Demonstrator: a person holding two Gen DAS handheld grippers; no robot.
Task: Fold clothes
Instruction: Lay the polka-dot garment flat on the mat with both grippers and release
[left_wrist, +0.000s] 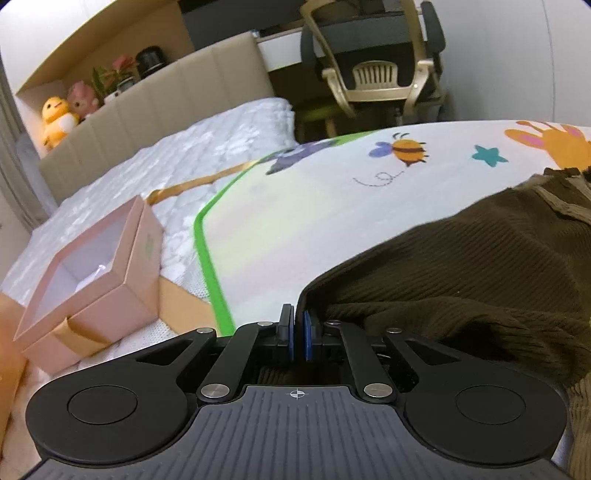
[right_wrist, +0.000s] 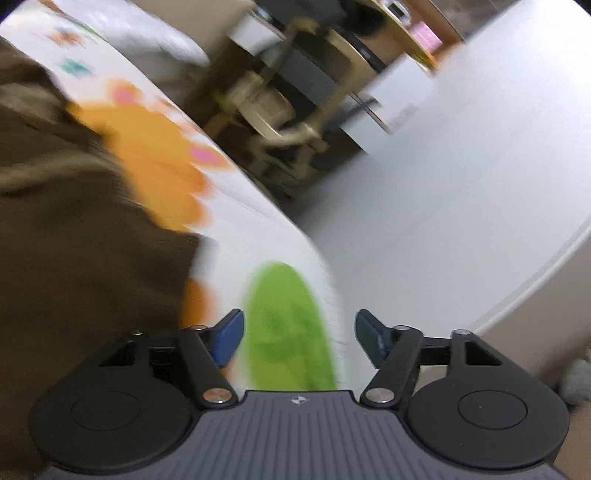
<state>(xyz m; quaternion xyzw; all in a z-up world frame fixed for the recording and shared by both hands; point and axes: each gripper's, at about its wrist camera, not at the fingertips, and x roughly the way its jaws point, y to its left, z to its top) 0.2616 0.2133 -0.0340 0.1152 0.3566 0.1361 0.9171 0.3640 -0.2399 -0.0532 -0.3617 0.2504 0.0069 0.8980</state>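
- Left wrist view: the left gripper (left_wrist: 298, 334) has its two blue-padded fingers drawn together on the edge of the dark brown ribbed knit garment (left_wrist: 461, 266); a thin fold of the cloth runs up between the pads, so I judge it pinched there.
- The garment lies to the right of the fingers on the white play mat with a green border and cartoon bee and star prints (left_wrist: 295, 206). It is bunched and rumpled, with a lighter ribbed band showing at its far edge.
- Left of the mat, on the white quilted bed cover (left_wrist: 221, 140), stands a pink cardboard box with a clear window lid (left_wrist: 92, 266), well apart from the garment.
- Right wrist view: the right gripper (right_wrist: 299, 338) has its fingers spread wide with nothing between them; it hangs over the mat's edge above a green print. This view is smeared by motion blur.
- Here the brown garment fills the left side, near the left finger; whether it touches is lost in the blur.
- How far along: the garment is not in a neat flat stack. One edge is held, which suits a fold in hand. How many folds it already has, I cannot tell; squaring and flattening seem left.
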